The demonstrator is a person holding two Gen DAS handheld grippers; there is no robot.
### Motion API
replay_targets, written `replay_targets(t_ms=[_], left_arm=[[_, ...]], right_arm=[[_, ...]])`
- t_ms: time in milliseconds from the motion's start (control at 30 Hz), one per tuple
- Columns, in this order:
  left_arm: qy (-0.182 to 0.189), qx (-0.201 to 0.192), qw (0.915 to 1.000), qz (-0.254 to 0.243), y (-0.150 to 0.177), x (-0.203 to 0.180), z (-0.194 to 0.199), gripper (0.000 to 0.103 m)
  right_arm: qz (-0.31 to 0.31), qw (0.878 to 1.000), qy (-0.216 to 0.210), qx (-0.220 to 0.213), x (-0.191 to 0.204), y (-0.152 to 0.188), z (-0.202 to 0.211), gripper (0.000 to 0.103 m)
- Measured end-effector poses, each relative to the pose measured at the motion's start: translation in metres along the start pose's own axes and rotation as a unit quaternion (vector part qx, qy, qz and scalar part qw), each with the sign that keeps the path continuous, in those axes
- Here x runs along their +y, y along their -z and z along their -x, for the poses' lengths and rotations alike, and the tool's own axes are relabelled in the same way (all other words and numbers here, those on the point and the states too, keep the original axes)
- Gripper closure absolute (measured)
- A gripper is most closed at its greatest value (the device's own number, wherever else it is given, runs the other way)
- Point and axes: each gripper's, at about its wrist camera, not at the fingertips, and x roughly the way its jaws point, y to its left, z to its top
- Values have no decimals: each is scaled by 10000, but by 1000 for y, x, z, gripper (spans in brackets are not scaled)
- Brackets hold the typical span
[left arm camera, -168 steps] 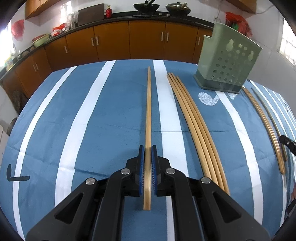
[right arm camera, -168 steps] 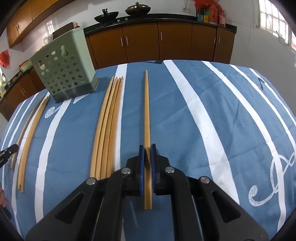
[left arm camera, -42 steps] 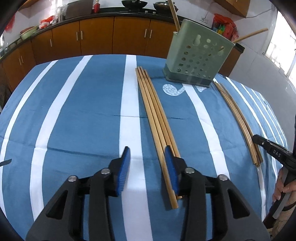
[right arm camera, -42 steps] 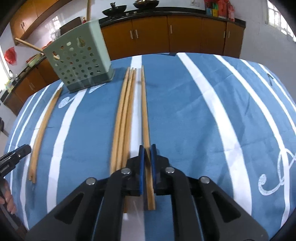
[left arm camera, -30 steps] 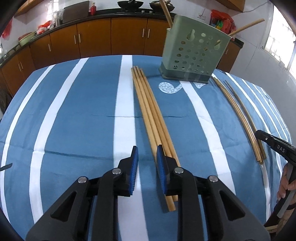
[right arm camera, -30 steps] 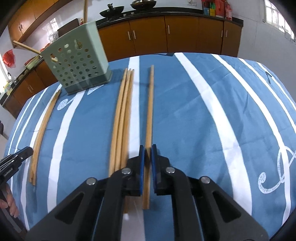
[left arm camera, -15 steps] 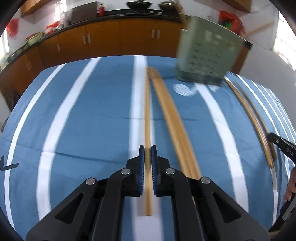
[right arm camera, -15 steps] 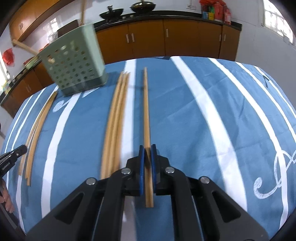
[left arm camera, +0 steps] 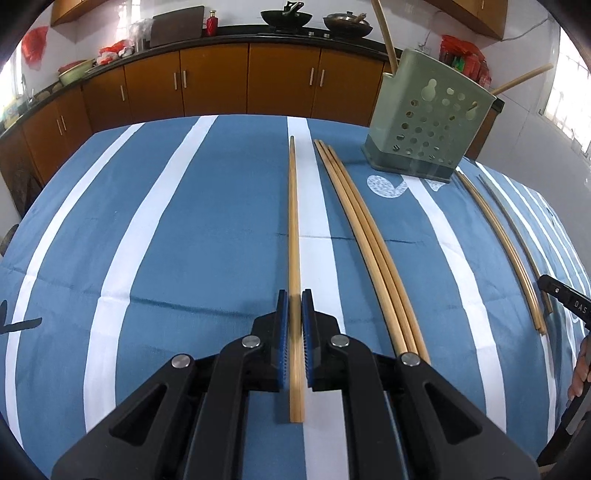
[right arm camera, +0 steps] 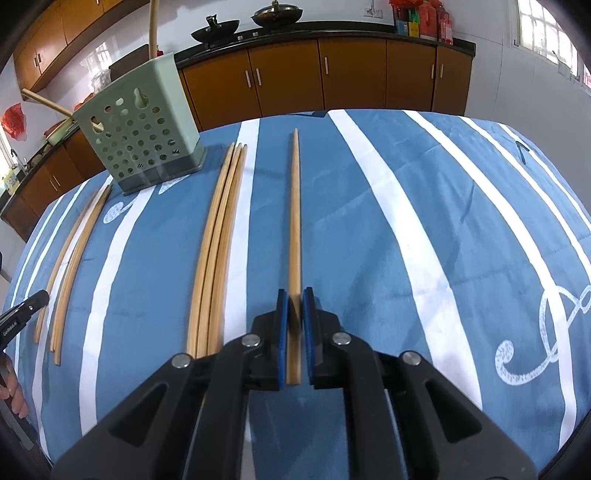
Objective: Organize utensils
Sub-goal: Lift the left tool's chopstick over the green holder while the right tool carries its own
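The pale green perforated plastic utensil holder (left arm camera: pixel 430 134) has two wooden chopsticks (left arm camera: pixel 384 31) poking out; beside it, both claws, left (left arm camera: pixel 295 334) and right (right arm camera: pixel 294 328), pinch single chopsticks.

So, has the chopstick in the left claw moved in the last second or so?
Yes. The chopstick in the left gripper has left the bundle of three and now sits apart, to its left.

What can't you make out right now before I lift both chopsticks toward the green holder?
- Inside of the green perforated plastic holder: both views, its walls hide the compartments.
- Near ends of the three loose wooden chopsticks: right wrist view, hidden behind the right gripper.
- Left gripper: left wrist view, table contact under its wooden chopstick unclear.
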Motion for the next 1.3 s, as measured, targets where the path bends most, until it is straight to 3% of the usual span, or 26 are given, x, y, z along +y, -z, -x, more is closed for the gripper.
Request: replay_targets(t_ms=[433,667,933,1100,1300], left_arm=[[-84,12,9999,-70,-3,1,4,95],[-166,-660,9976,-105,-25,7,46,96],[-204,-1463,9890,-31,-60,10,93,96],[-213,-1783,9837,-34,-80,10,110,96],[-226,-1978,9800,-61,-96,9,122,96]], right_arm=[[-91,9997,7,-234,-4,-2,11,95],[-230,9957,-39,-897,-13,-21,54,95],[-236,9858,-98,-1660,-13,-46,100,95],[-226,9779,-141,-2073,-10,-63,124,95],[-192,9733,-186,-2280,-5,-75,136,95]])
